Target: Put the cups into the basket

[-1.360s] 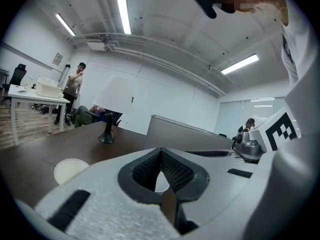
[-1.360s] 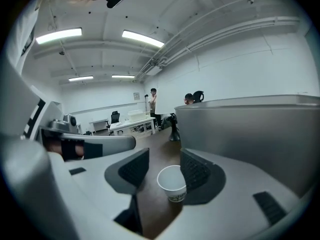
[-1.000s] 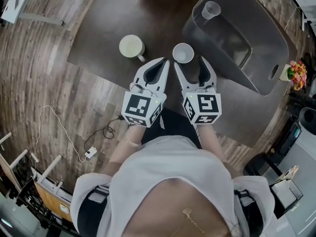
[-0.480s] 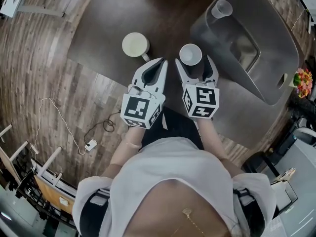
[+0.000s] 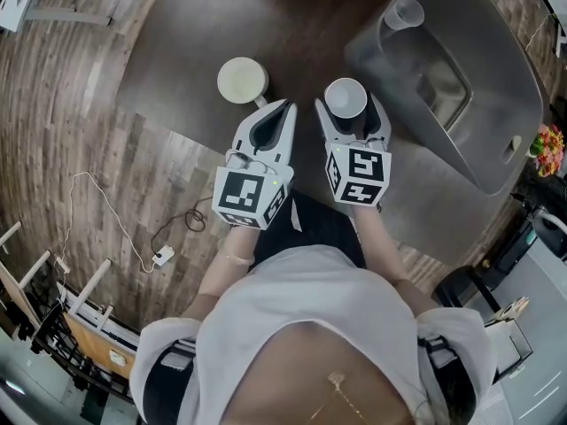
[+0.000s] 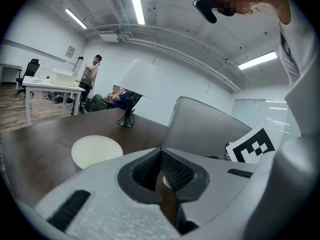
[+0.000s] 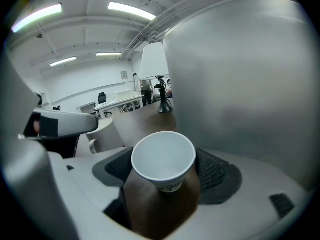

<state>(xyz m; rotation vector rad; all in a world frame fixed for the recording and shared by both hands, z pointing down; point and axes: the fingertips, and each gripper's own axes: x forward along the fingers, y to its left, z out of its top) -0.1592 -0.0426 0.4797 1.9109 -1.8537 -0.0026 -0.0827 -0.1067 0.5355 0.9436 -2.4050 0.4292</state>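
A white paper cup (image 5: 345,97) stands on the dark table (image 5: 195,42), between the jaws of my right gripper (image 5: 347,106). In the right gripper view the cup (image 7: 163,160) sits between the two pads with a little room on its left side, so that gripper is open around it. My left gripper (image 5: 283,110) is beside it with its jaws shut and empty. A cream mug (image 5: 242,80) stands just beyond the left gripper's tips. The grey basket (image 5: 483,87) is at the right, with a clear plastic cup (image 5: 403,12) inside it.
The basket's tall grey wall (image 7: 240,74) rises close on the right of the right gripper. A desk lamp (image 6: 131,91) stands at the table's far end. Flowers (image 5: 539,138) sit right of the basket. A cable (image 5: 115,228) lies on the wooden floor on the left.
My right gripper has moved forward and its jaws have widened; the white cup, earlier just past its tips, now stands between them. The left gripper has stayed shut.
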